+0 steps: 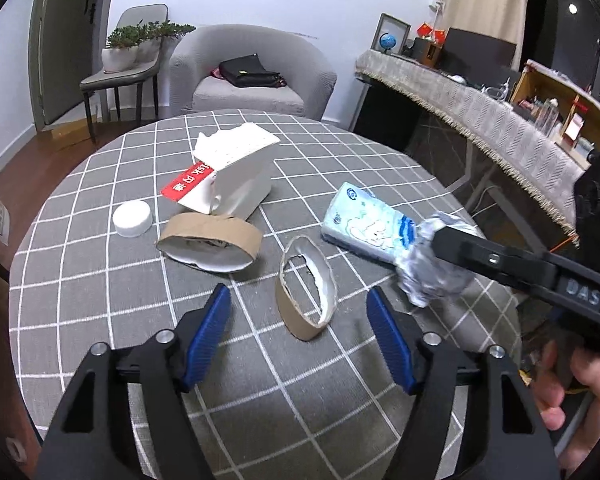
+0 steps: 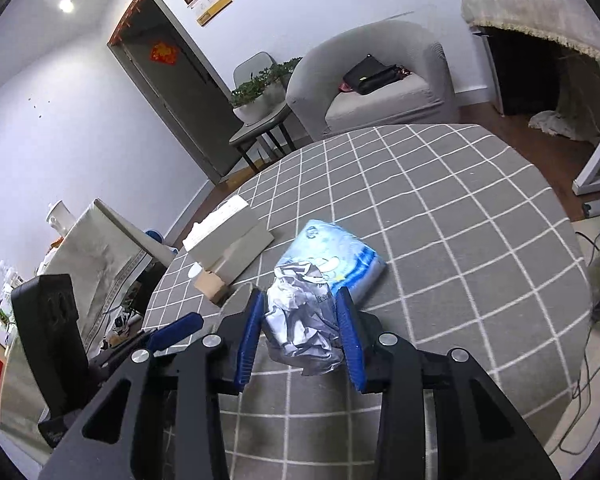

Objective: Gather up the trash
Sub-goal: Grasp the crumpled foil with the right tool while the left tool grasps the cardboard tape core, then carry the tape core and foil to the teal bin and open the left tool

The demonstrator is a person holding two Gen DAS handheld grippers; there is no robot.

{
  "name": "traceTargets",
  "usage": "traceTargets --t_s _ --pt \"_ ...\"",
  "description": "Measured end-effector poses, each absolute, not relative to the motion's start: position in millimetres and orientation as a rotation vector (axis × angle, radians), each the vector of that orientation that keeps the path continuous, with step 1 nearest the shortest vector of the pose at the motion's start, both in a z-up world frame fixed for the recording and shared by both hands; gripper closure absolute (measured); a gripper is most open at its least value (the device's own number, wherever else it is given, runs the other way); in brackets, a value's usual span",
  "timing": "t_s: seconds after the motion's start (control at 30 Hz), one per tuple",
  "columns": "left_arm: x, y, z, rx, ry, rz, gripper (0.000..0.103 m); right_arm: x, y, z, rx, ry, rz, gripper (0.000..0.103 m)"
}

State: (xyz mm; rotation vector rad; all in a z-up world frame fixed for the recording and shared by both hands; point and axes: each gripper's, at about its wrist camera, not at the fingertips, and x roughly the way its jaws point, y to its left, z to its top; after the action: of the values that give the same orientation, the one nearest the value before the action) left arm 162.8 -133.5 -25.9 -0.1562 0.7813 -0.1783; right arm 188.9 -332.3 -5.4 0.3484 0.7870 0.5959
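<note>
One crumpled paper wad (image 2: 302, 320) clamped in right tool (image 2: 300, 320), lifted clear of bench (image 2: 460, 220) for carrying off. Left tool (image 1: 298, 320) gaping, cardboard ring (image 1: 306, 288) just ahead between fingers, ready for pickup.

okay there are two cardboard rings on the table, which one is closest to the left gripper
The narrower ring, standing on edge just ahead of the open left gripper. The wider ring lies farther back, in front of the torn white box.
</note>
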Motion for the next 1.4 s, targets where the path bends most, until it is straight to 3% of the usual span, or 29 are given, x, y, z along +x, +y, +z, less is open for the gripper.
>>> traceTargets --t_s 0.27,0.43,0.57,0.63,0.93,1.4 --pt "178 -145 -34 -0.103 0.841 -0.148 0.041 190 -341 -5 0.352 0.788 0.58 0.065" --pt "180 -153 -36 -0.053 0.855 -0.13 0.041 189 -340 -4 0.36 0.793 0.575 0.065" --pt "181 -154 -36 -0.038 0.853 -0.107 0.054 189 -334 0 0.35 0.786 0.574 0.065" --pt "181 -152 -36 -0.034 0.851 -0.1 0.068 187 -330 2 0.353 0.782 0.58 0.065" --pt "171 -135 -32 -0.122 0.856 -0.167 0.072 185 -314 9 0.319 0.771 0.564 0.065" --pt "134 -86 13 -0.121 0.722 -0.156 0.073 174 -256 27 0.288 0.731 0.648 0.065"
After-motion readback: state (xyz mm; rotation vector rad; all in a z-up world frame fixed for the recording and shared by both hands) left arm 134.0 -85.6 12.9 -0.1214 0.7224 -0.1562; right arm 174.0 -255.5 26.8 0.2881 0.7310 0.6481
